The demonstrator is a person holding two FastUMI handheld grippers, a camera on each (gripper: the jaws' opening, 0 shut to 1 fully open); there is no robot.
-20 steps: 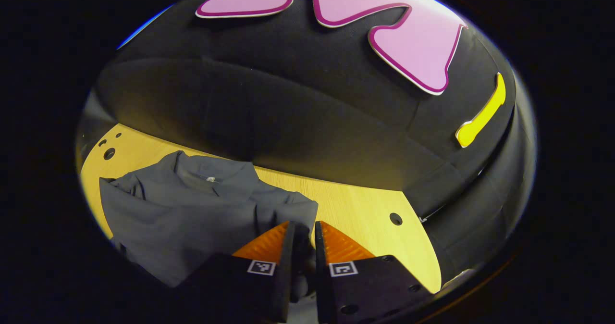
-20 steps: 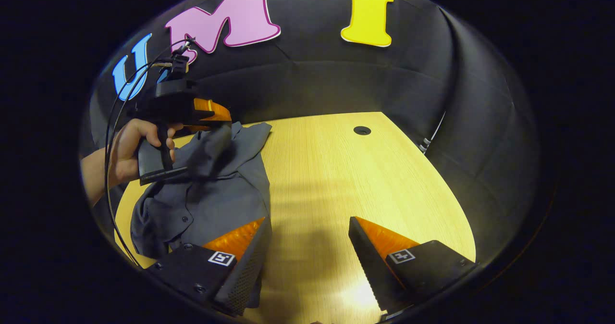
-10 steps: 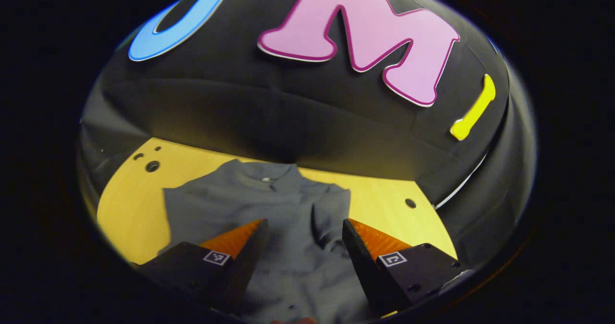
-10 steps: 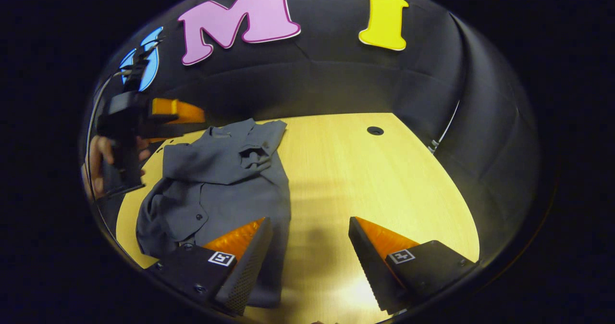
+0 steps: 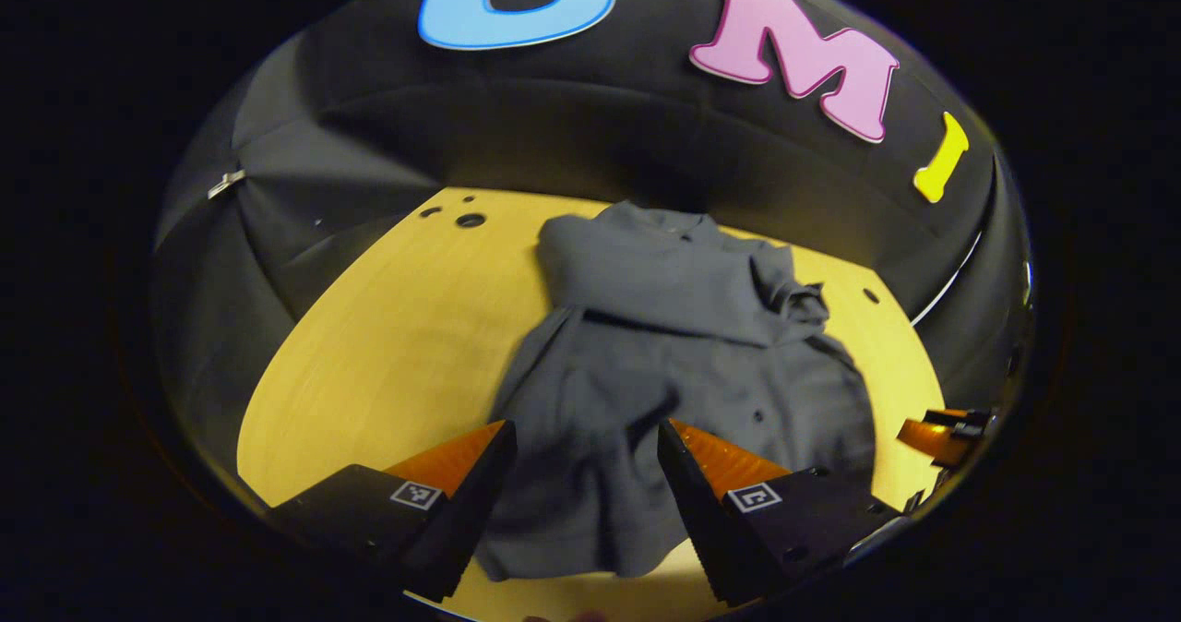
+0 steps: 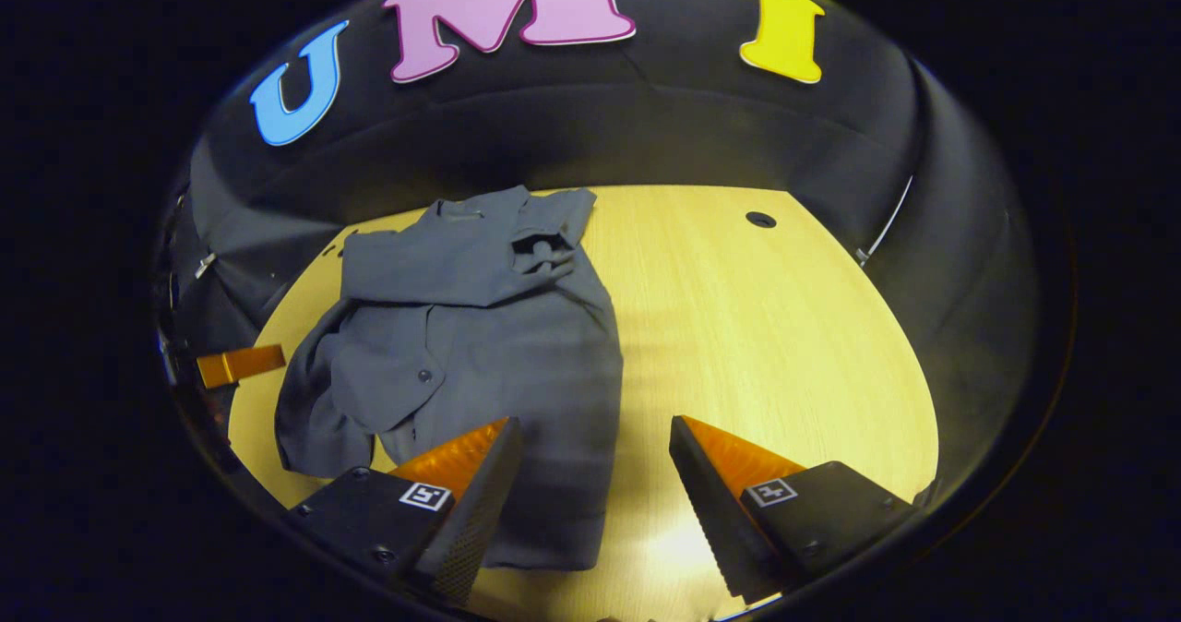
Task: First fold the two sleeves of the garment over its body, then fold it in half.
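**Garment flat on table, both grippers empty**

The grey garment (image 5: 683, 364) lies on the wooden table (image 5: 387, 327), 2 sleeves folded across its body. The left gripper (image 5: 583, 456) and right gripper (image 6: 595, 451) hover above its near hem, jaws wide apart, gripping nothing.

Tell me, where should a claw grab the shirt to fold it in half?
Probably the bottom hem, from the near side where the left claw hangs open. That edge lies flat and free on the table, ready to lift toward the collar.
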